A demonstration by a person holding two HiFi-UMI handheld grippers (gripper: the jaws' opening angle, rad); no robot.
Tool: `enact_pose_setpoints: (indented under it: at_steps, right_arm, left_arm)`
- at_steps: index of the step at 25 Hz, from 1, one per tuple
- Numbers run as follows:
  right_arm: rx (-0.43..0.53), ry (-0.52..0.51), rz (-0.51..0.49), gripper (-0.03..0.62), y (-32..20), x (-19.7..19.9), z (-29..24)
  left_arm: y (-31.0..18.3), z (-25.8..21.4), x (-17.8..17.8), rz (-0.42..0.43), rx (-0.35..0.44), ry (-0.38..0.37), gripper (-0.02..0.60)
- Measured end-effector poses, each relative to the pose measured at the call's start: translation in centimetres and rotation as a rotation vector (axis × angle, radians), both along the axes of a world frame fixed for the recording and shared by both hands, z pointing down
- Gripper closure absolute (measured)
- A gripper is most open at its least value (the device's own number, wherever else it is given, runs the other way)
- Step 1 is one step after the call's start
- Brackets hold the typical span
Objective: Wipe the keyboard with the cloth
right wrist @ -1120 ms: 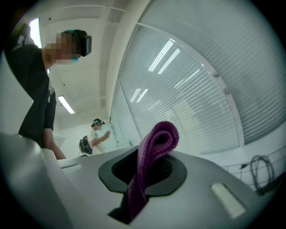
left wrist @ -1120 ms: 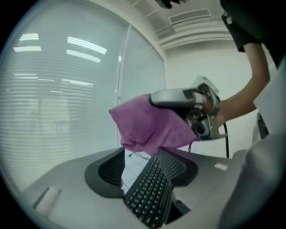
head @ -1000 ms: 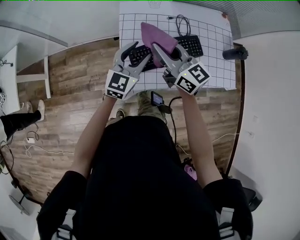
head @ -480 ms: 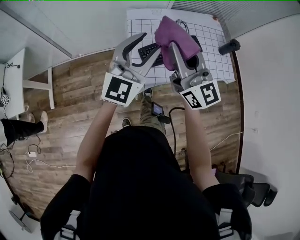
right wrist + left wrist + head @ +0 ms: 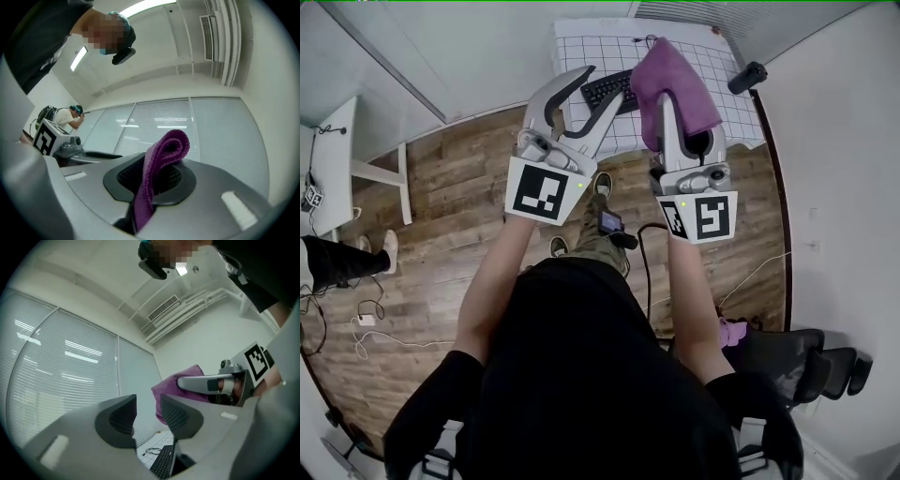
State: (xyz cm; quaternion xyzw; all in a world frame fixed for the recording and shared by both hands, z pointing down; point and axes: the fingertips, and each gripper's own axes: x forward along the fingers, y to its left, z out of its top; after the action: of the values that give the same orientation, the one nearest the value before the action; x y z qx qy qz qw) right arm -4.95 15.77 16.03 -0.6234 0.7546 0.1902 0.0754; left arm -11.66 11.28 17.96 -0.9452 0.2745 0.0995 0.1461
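Observation:
The purple cloth is lifted high above the table, draped over my right gripper, whose jaws are shut on it. In the right gripper view a fold of the cloth sticks up between the pads. My left gripper hangs beside it at the same height, open with nothing between its jaws, which have just been closing. In the left gripper view its pads stand apart with a clear gap. The black keyboard lies far below on the white gridded mat, partly hidden by both grippers.
A black cylinder lies at the table's right edge and a coiled cable behind the keyboard. A white desk stands left over the wooden floor. A black chair is behind me. Another person stands far off.
Both grippers have risen toward the head camera, away from the table. The cloth went up with the right gripper. The left jaws stand narrower than before.

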Motion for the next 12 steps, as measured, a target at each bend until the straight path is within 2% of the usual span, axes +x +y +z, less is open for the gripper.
enact_pose_setpoints:
  at_steps: [4, 12]
  right_arm:
    - [-0.01, 0.01, 0.123, 0.53, 2.0, 0.2, 1.6]
    - [-0.08, -0.006, 0.217, 0.53, 3.0, 0.1, 5.8]
  left_arm:
    - [1.3, 0.4, -1.5, -0.052, -0.021, 0.032, 0.479]
    - [2.4, 3.0, -2.5, -0.094, -0.093, 0.032, 0.512]
